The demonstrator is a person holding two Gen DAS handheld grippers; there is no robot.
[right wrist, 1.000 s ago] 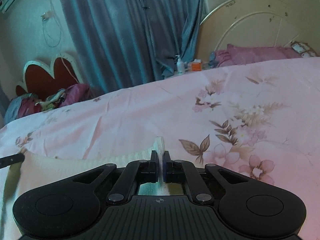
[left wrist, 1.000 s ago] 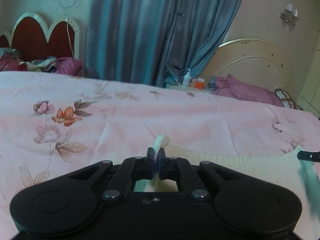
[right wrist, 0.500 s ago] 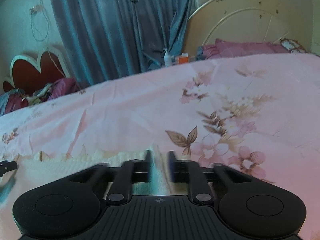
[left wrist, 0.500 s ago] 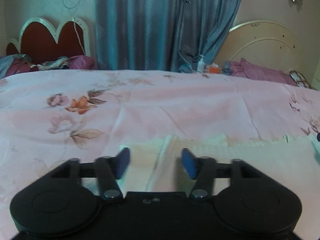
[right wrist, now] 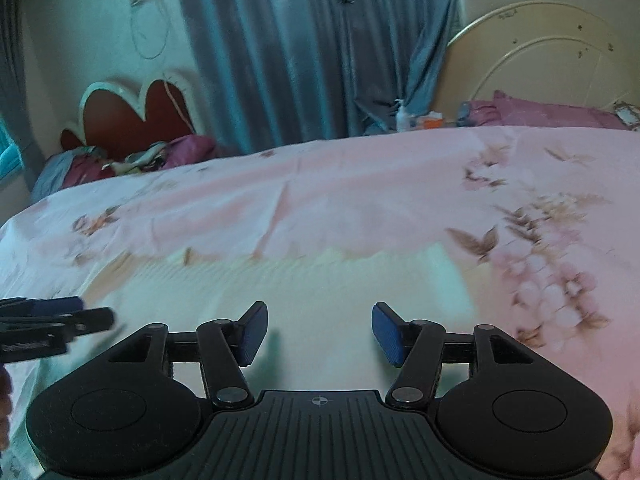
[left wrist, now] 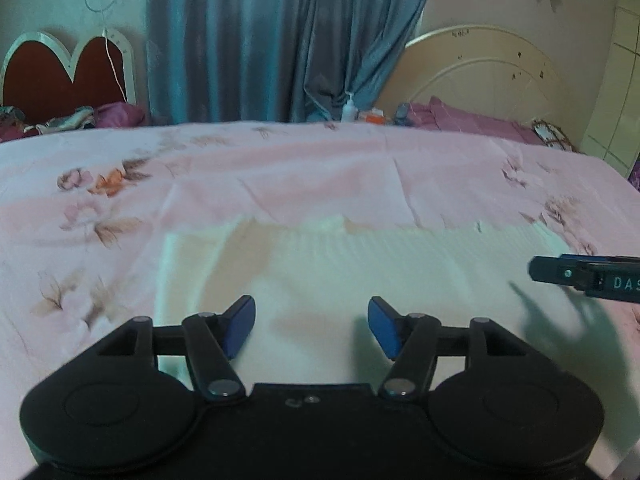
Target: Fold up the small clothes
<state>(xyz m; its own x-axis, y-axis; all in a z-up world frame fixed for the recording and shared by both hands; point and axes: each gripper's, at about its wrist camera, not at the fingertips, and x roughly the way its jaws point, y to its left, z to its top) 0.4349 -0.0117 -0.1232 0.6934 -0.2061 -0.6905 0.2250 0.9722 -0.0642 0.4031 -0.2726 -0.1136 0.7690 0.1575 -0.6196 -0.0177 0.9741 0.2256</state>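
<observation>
**On the bed: one cream garment, flat**

Pink floral bedsheet (left wrist: 320, 176); red headboard (left wrist: 60, 76), blue curtain (left wrist: 260, 40), cream headboard (left wrist: 480, 72) behind. Ribbed cream garment (left wrist: 360, 264) spread flat. Left gripper (left wrist: 311, 326) and right gripper (right wrist: 319, 334) spread wide, empty, above it.

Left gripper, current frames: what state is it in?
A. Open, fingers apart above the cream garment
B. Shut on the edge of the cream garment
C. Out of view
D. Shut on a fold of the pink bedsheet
A. The left gripper has its blue pads spread wide, with the cream garment lying flat on the floral bedsheet and nothing between them.
</observation>
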